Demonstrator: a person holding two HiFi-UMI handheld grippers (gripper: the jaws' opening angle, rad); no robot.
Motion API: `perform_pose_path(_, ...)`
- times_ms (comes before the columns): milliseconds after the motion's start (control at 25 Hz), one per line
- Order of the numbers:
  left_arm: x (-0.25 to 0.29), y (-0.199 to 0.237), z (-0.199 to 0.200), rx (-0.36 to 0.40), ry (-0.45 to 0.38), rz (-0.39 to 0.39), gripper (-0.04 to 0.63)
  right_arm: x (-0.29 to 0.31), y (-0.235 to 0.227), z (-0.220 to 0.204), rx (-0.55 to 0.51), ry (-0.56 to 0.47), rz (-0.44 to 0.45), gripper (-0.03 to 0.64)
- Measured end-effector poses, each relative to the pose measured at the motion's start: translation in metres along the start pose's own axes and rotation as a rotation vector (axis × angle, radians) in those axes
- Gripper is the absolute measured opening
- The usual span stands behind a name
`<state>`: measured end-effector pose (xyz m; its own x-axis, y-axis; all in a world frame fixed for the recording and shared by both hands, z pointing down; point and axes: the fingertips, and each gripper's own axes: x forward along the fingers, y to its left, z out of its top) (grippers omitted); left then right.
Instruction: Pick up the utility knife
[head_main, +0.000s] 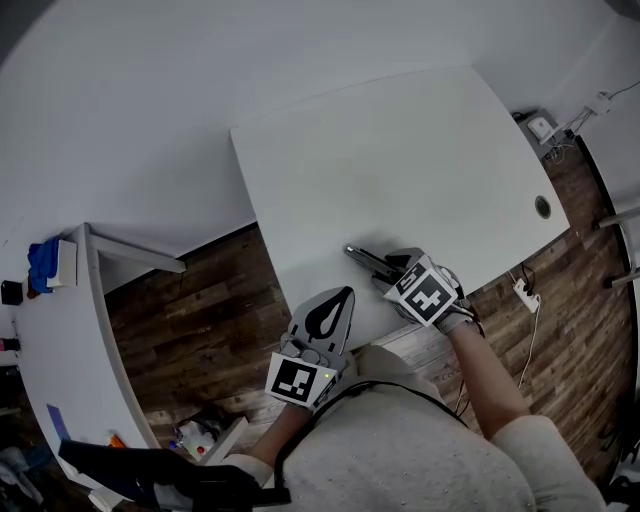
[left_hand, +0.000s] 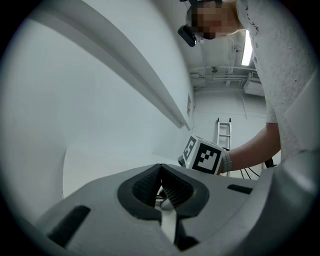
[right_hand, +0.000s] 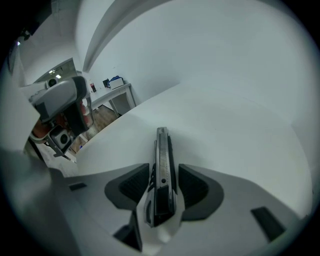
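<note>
r claw (right_hand: 164, 184) is down on the white table (right_hand: 235, 115), tilted nose-down, jaws spread wide and gripping nothing. the knife (right_hand: 162, 165) lies flat on the table right btwn its two pads, lined up lengthwise w/ the way the claw points. its butt end sits back in the claw's throat. the front end pokes out well past the fingertips. there's a slim gap each side btwn pad and knife, so the pads flank it w/o pressing.

from above it reads the same: the knife (head_main: 366, 259) sticks out ahead of r claw (head_main: 388, 270), near the table's (head_main: 400, 150) close edge, w/ the marker cube behind on the person's hand.

l claw (head_main: 344, 297) hangs off to r claw's left, at the table edge, well apart from the knife. its own view shows l claw (left_hand: 161, 176) clenched, tips together, nothing btwn them, pointing abt level toward r claw's cube.
</note>
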<state>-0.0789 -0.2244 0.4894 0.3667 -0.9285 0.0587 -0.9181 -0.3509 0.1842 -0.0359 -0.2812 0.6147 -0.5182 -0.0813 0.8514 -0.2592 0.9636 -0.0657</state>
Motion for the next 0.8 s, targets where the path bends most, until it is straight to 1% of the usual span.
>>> perform_pose_path(200, -0.001, 0.006, -0.003, -0.004, 0.002, 0.015, 0.007, 0.000, 0.001, 0.000, -0.028, 0.054, 0.003, 0.160)
perform_pose_path(520, 0.004, 0.006, -0.002, -0.015, -0.019, 0.020, 0.008, -0.003, 0.004, 0.001, -0.067, 0.018, -0.016, 0.143)
perform_pose_path(640, 0.002, 0.008, -0.002, -0.018, -0.023, 0.031, 0.008, -0.005, 0.003, 0.007, -0.040, -0.026, -0.011, 0.141)
perform_pose_path(800, -0.003, 0.013, 0.000, -0.025, -0.029, 0.048, 0.007, -0.011, 0.003, 0.007, 0.045, -0.054, -0.009, 0.140)
